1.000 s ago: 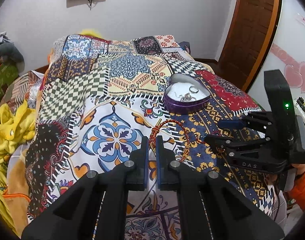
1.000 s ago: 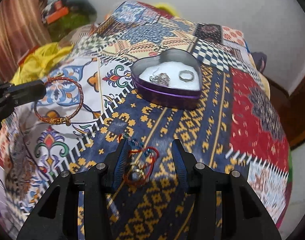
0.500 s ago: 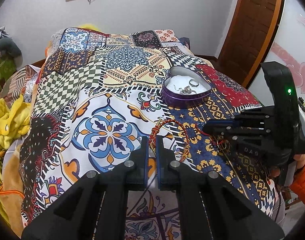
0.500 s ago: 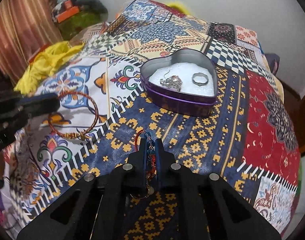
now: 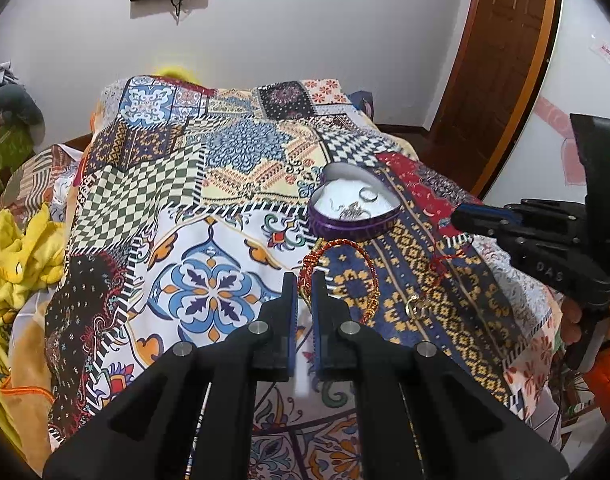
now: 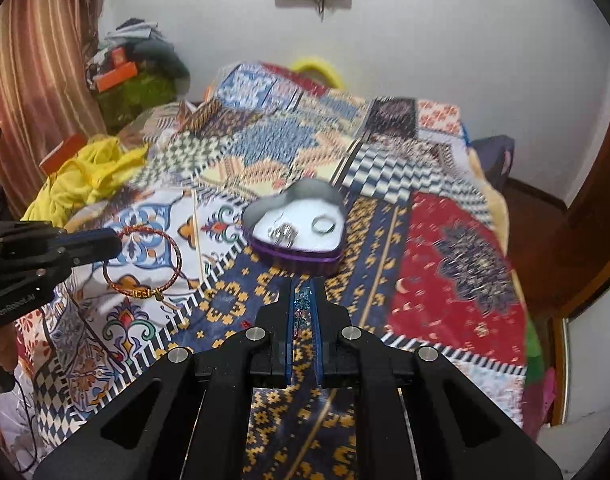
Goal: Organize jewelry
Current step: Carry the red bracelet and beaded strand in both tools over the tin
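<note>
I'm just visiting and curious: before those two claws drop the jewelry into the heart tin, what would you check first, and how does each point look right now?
1. Left gripper shut on the red-and-gold braided bangle: ok.
2. Right gripper shut on the red cord bracelet with blue beads: ok.
3. Purple heart-shaped tin open, lid off: ok.
4. Free white space inside the tin beside the silver ring and silver chain cluster: ok.
5. Cord bracelet's gold charm lifted clear of the patchwork bedspread: cannot tell.
6. Either gripper directly over the tin: not ok, both are short of it.
</note>
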The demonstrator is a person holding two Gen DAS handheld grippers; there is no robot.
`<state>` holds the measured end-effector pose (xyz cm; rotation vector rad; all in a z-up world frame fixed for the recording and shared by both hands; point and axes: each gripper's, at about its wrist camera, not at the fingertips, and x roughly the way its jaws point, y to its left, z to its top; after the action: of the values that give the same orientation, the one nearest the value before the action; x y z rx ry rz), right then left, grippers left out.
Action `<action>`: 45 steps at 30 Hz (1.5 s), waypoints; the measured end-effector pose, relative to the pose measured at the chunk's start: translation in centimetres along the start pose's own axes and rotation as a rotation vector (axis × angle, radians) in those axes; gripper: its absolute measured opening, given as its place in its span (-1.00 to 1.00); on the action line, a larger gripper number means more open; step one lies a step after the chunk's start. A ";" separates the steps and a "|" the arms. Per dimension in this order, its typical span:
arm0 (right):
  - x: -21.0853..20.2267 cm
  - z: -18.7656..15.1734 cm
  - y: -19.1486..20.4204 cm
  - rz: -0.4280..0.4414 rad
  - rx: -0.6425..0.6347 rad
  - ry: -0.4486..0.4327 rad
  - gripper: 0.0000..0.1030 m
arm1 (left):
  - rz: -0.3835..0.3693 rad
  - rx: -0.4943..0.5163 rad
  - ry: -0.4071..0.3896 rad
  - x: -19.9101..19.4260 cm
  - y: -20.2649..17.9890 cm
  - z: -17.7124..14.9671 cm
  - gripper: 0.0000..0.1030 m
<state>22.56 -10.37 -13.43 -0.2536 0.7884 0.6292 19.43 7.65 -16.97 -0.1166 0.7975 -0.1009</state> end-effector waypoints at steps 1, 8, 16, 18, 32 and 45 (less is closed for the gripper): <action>-0.3 0.2 -0.1 -0.003 0.003 -0.010 -0.87 | 0.001 0.002 -0.005 -0.2 -0.2 0.2 -0.90; -2.5 1.3 -0.7 -0.020 0.017 -0.072 -0.87 | 0.009 0.015 -0.036 -0.9 -0.8 1.5 -0.91; -4.2 3.2 -1.2 -0.036 0.019 -0.137 -0.87 | 0.020 0.022 -0.068 -0.9 -1.0 3.7 -0.90; -4.5 3.5 -1.4 -0.040 0.021 -0.149 -0.87 | 0.021 0.023 -0.074 -0.7 -1.0 4.2 -0.90; -3.4 6.9 -0.9 -0.027 0.023 -0.206 -0.87 | 0.027 0.027 -0.088 2.1 -1.1 7.1 -0.90; 1.2 7.7 -1.2 0.033 0.062 -0.145 -0.87 | 0.017 -0.010 -0.026 7.3 -0.2 8.1 -0.90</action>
<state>28.45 -7.38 -9.04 -0.1373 0.6728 0.6459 30.26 7.00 -16.50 -0.1206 0.7731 -0.0796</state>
